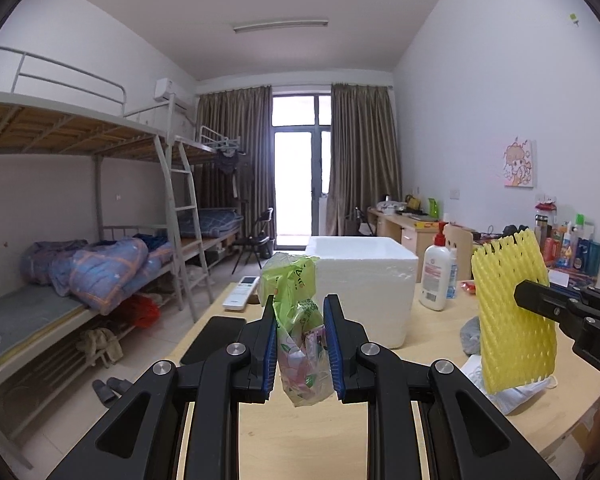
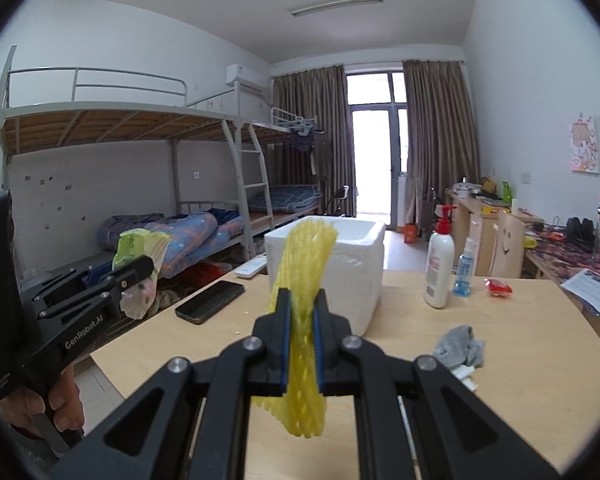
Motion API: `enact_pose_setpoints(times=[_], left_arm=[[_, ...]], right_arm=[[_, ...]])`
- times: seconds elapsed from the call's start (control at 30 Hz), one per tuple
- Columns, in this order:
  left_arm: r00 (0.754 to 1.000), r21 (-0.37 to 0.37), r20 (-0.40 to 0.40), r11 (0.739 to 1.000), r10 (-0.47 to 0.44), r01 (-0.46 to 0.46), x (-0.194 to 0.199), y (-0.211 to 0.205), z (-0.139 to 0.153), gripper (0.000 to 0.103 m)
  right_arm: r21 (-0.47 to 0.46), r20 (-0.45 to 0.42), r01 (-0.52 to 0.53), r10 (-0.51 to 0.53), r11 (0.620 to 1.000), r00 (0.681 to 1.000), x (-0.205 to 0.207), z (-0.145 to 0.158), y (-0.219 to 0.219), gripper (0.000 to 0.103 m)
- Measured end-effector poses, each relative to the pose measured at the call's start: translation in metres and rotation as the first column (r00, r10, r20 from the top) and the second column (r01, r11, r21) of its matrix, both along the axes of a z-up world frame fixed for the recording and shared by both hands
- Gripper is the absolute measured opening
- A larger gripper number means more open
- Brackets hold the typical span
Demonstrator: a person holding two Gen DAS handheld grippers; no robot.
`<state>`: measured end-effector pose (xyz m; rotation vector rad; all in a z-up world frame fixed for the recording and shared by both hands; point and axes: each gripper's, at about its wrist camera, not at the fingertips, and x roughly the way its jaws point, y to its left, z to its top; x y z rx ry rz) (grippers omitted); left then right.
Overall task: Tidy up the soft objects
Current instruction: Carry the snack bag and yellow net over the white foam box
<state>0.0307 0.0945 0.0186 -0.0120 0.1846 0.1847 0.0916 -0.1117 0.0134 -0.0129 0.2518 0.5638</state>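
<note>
I have both tools loaded: my left gripper (image 1: 300,344) clamps a plastic bag (image 1: 296,320), my right gripper (image 2: 301,344) a yellow foam net (image 2: 300,320). The foam box (image 2: 340,256) at twelve o'clock looks empty, perhaps. Sock (image 2: 460,346) at four o'clock remains.

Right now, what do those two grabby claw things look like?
Both are black plastic. The left gripper and right gripper each have two chunky arms with cut-out holes, round silver bolts, and blue ridged pads inside the fingers. White letters on the left one's side say GenRobot.AI.
</note>
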Motion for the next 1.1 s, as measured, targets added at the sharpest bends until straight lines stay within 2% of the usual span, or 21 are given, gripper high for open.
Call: enact_pose_setpoints(times=[0.53, 1.1], left_arm=[[1.0, 0.007, 0.014, 1.0, -0.001, 0.001, 0.014, 0.008, 0.016, 0.023], [0.997, 0.018, -0.017, 0.997, -0.076, 0.077, 0.049, 0.002, 0.031, 0.023]], right_arm=[[0.002, 0.011, -0.007, 0.007, 1.0, 1.0, 0.022, 0.017, 0.008, 0.013], [0.004, -0.019, 0.028, -0.028, 1.0, 0.999, 0.051, 0.034, 0.013, 0.013]])
